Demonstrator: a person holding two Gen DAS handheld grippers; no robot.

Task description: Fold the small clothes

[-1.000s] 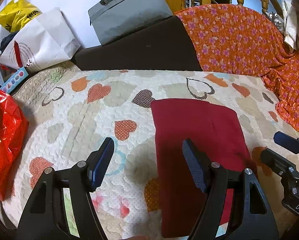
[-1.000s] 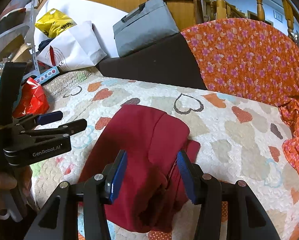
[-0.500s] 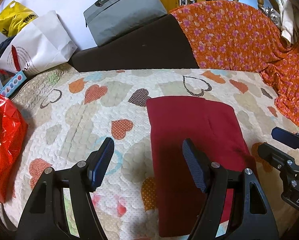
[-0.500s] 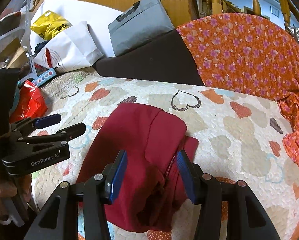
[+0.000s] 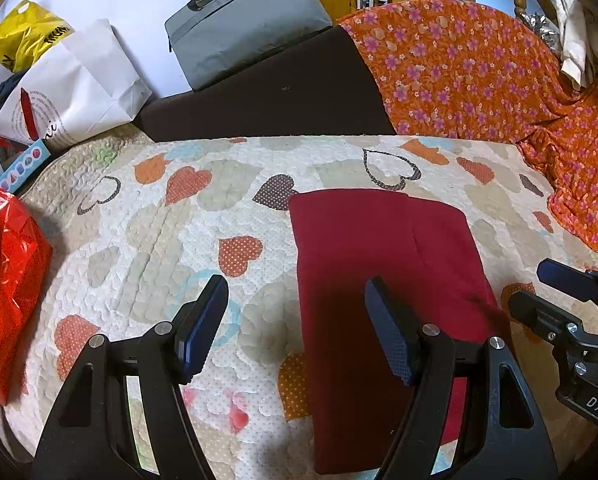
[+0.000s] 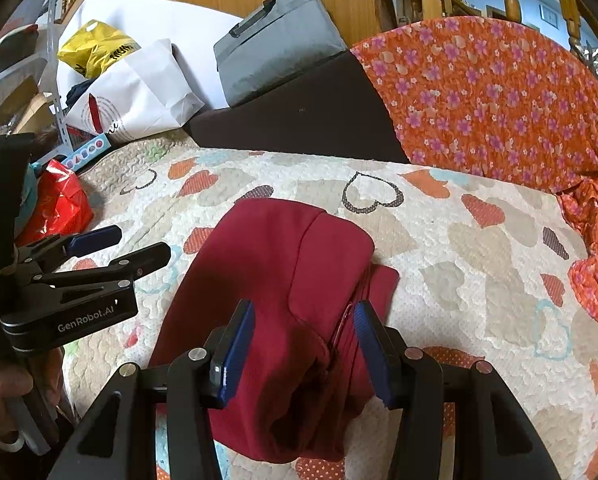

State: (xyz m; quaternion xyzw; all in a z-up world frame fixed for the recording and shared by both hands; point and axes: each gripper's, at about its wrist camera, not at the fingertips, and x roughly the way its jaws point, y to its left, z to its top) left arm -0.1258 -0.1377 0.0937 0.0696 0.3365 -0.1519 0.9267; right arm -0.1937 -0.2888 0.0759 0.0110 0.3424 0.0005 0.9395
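A dark red garment [image 5: 383, 272] lies folded lengthwise on the heart-patterned quilt [image 5: 179, 216]. My left gripper [image 5: 297, 328] is open and empty above the garment's left edge, its right finger over the cloth. In the right wrist view the red garment [image 6: 283, 264] has a rumpled near end. My right gripper [image 6: 305, 350] is open, its fingers on either side of that bunched end, gripping nothing. The left gripper shows at the left of the right wrist view [image 6: 111, 244], and the right gripper at the right edge of the left wrist view [image 5: 539, 292].
A red plastic bag [image 5: 7, 296] sits at the quilt's left edge. A white paper bag [image 5: 79, 88], a yellow bag [image 5: 23, 40] and a grey case [image 5: 247, 20] stand behind. A dark cushion [image 5: 267, 108] and orange floral cloth [image 5: 479, 80] border the far side.
Both grippers have drifted slightly; the garment sits a little further left in the left wrist view. Both grippers remain open and the garment's shape is unchanged.
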